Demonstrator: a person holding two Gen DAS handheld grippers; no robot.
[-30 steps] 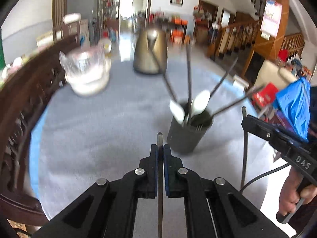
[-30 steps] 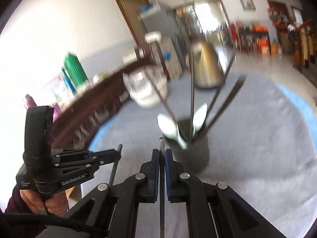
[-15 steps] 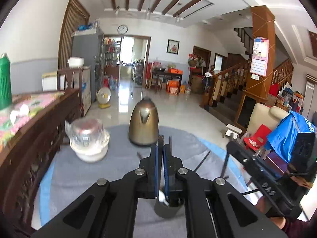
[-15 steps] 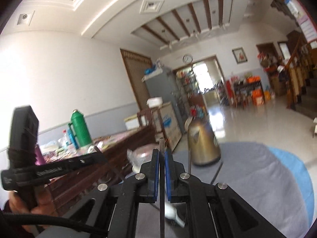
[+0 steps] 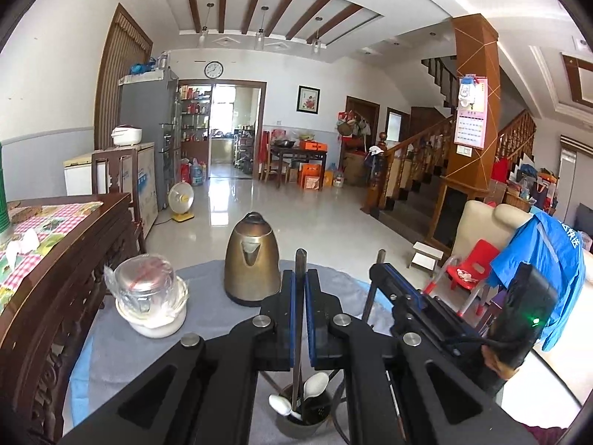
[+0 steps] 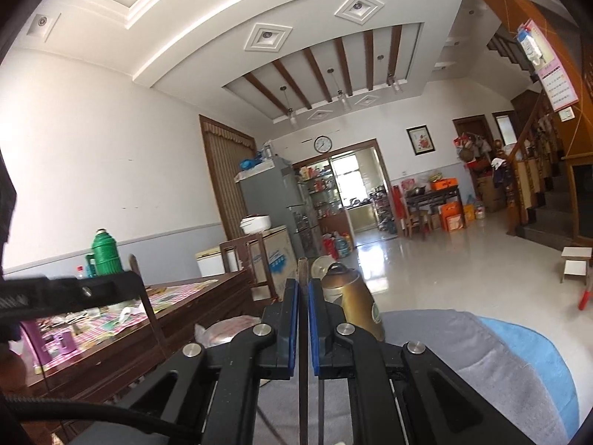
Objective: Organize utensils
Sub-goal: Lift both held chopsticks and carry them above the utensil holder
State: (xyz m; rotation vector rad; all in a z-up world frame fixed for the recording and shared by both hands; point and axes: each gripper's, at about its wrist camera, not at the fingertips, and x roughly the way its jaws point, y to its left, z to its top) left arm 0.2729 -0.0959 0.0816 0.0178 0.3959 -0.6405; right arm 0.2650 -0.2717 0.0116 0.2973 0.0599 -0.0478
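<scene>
utensils (image 5: 298, 389), no legible writing nearby

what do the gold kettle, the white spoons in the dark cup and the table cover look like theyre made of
Gold-coloured kettle: looks like brushed metal, judging by its soft sheen and streaky reflections. White spoons in the dark cup: glossy and opaque, so ceramic or hard plastic; I cannot tell which. Grey table cover: matte, slightly fuzzy cloth, probably felt or fleece.
</scene>
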